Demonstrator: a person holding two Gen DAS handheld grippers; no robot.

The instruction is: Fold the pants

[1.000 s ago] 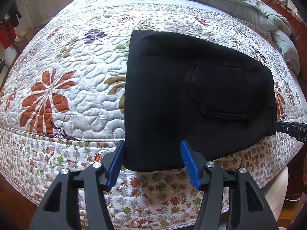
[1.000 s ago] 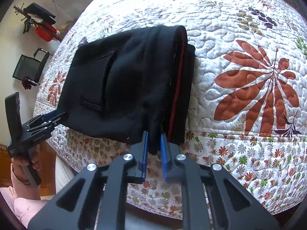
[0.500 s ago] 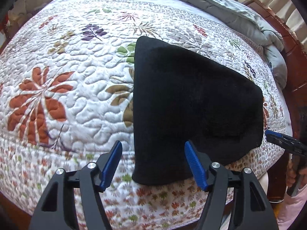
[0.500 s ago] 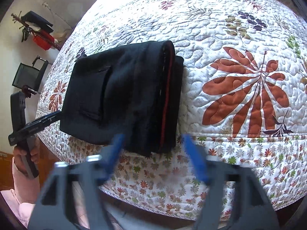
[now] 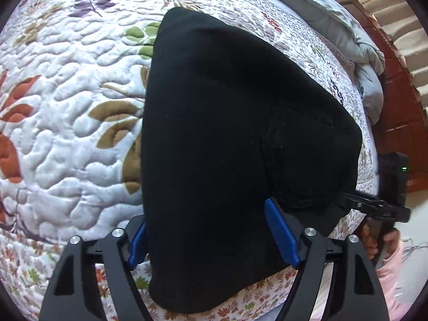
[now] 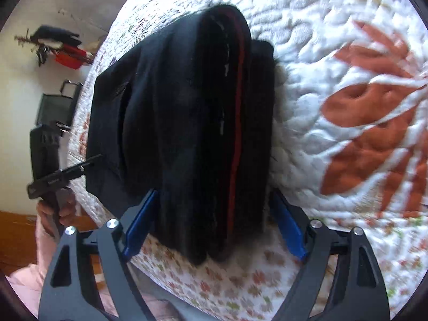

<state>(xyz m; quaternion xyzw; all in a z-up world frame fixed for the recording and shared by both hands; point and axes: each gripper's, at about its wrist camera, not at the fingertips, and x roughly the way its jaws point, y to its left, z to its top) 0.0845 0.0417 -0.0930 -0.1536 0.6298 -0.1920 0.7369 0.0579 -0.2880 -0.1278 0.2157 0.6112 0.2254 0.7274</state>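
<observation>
The black pants lie folded in a thick stack on the floral quilt, near the bed's front edge. In the right wrist view the stack shows its layered edge with a red stripe. My left gripper is open, its blue pads on either side of the stack's near end. My right gripper is open too, its pads straddling the layered edge. Each gripper shows in the other's view, the right gripper at the stack's right side, the left gripper at its left corner.
A grey duvet is bunched at the far side of the bed by a wooden headboard. A black chair and hanging red and black items stand by the wall beyond the bed.
My right gripper let go of the pants' edge and opened. Both grippers moved closer, so their open pads now flank the folded stack.
</observation>
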